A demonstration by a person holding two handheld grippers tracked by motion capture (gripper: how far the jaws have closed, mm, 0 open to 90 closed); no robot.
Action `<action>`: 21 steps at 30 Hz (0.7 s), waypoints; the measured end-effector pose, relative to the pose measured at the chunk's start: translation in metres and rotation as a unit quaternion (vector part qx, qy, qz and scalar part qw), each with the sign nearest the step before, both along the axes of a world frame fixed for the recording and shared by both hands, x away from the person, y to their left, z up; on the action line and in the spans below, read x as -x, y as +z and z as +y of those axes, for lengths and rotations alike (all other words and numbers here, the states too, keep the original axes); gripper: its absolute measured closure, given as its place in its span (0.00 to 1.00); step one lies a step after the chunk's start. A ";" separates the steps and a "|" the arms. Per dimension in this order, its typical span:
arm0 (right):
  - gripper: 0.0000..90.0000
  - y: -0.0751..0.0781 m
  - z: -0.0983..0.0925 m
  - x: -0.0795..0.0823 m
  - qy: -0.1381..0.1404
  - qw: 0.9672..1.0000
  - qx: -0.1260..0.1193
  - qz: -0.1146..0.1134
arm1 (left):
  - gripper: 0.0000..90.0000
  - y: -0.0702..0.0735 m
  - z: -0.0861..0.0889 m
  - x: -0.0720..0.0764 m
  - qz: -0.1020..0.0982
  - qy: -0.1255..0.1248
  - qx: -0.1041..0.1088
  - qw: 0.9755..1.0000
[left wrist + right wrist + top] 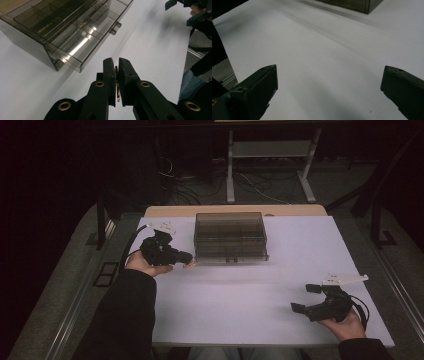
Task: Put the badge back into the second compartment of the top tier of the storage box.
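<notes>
left gripper clenched on thin piece | right gripper released | carry level to box, keep squeeze

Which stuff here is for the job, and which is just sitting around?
For the job:
- left gripper, shut on a small gold-and-dark piece
- smoky clear box with compartments, beside it

Just around:
- right gripper, open, holding nothing
- white table
- cables on the floor
</notes>
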State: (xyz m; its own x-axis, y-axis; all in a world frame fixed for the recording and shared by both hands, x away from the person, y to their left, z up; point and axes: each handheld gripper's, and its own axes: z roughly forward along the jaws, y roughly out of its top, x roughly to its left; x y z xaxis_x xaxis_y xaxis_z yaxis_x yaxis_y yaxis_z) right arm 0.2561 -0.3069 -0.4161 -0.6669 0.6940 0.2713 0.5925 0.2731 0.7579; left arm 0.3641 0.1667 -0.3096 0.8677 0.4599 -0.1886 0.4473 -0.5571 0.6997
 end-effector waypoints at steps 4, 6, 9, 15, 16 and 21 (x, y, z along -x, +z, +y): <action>0.00 0.000 0.000 0.000 0.000 1.000 0.000 0.000 | 0.93 0.002 -0.005 -0.003 -0.003 -0.002 -0.001 1.000; 0.00 -0.001 0.001 0.000 0.001 1.000 0.000 0.000 | 0.93 0.004 -0.008 -0.005 -0.004 -0.005 -0.003 1.000; 0.00 -0.001 0.001 0.000 0.001 1.000 0.001 0.001 | 0.93 0.005 -0.013 -0.007 -0.007 -0.007 -0.001 1.000; 0.00 -0.001 0.000 0.000 0.000 1.000 0.000 0.004 | 0.93 0.008 -0.022 -0.011 -0.008 -0.011 0.001 1.000; 0.00 -0.001 0.000 0.000 0.001 1.000 0.000 0.002 | 0.93 0.008 -0.024 -0.012 -0.009 -0.013 0.000 1.000; 0.00 -0.001 0.000 0.000 0.002 1.000 0.001 0.004 | 0.93 0.011 -0.033 -0.017 -0.012 -0.020 -0.002 1.000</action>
